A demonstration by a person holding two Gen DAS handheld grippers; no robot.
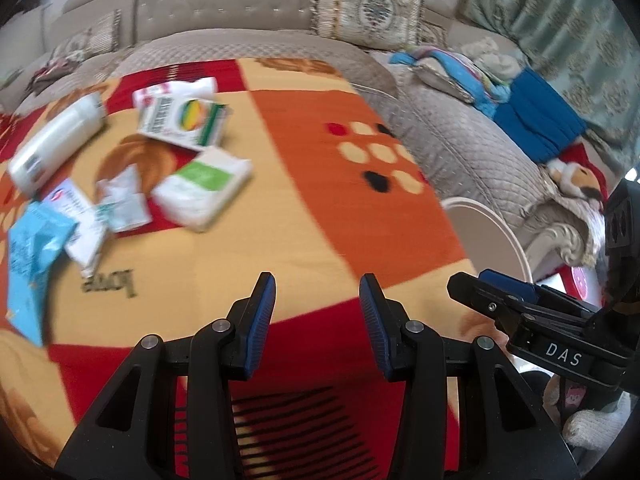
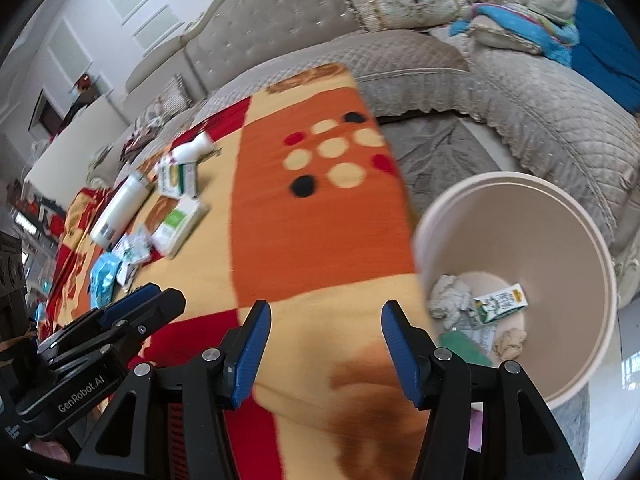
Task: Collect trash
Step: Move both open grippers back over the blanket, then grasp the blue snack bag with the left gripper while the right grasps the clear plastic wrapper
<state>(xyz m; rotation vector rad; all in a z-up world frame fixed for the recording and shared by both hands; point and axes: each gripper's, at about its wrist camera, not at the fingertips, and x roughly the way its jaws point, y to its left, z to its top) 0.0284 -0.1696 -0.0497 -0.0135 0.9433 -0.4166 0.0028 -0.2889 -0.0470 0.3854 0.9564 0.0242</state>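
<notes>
Left claw (image 1: 317,300) & right claw (image 2: 326,328) both hung released, nothing between pads, over bare blanket-covered worktop (image 1: 304,184) w/ free room ahead. Round beige bin (image 2: 576,248) sat just off worktop's right edge, holding crumpled paper & carton. Trash pile (image 1: 120,168) (boxes, wrappers, white bottle) lay far-left; quilted sofa (image 1: 224,8) behind.

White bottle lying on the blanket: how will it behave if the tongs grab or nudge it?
The white bottle lies on its side, so a nudge may roll it. Smooth rounded plastic could slip between pads. It looks rigid; the soft blanket may damp rolling.
</notes>
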